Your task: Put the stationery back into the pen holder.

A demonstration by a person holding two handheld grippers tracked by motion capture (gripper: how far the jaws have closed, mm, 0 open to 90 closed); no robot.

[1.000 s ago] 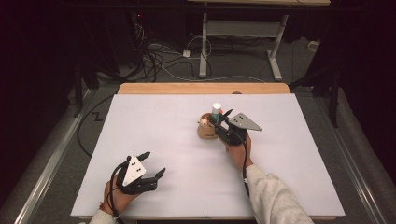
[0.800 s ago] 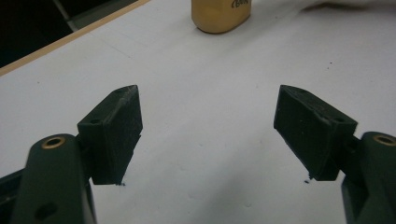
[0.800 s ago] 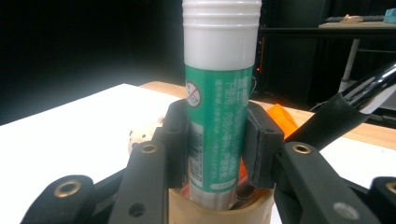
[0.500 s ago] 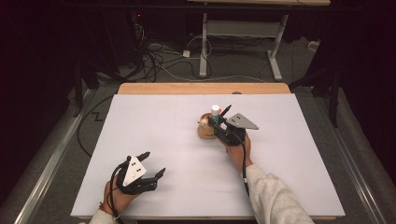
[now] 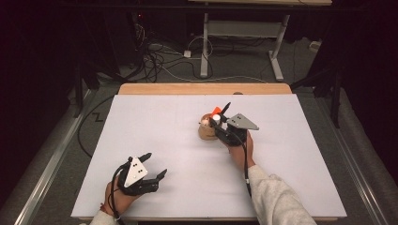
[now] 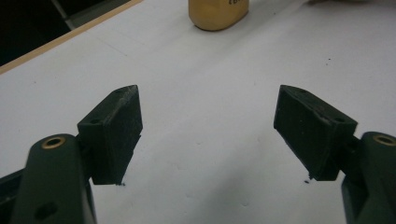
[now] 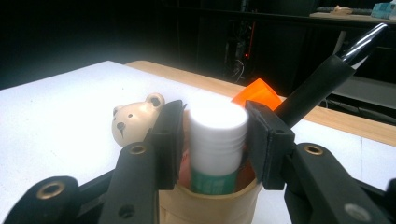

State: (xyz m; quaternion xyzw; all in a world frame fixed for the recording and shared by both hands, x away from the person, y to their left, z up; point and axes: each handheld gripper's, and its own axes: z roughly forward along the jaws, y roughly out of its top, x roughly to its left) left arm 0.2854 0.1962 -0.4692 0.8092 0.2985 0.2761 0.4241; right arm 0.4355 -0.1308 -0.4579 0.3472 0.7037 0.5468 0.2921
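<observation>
Glue stick (image 7: 218, 140) — white cap, green label, print unreadable — stands in the bear cup (image 7: 208, 205), clamped by the right gripper (image 7: 215, 140). Left gripper (image 6: 208, 135) gapes wide, empty.

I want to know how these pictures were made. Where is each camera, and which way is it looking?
High view: above the person's side, looking forward and down on the white table; both forearms, left gripper and right gripper.
Left gripper view: rides the left gripper, facing across the table; open jaws.
Right gripper view: rides the right gripper; jaws closed on a glue stick.
Shared: the tan bear cup.
</observation>
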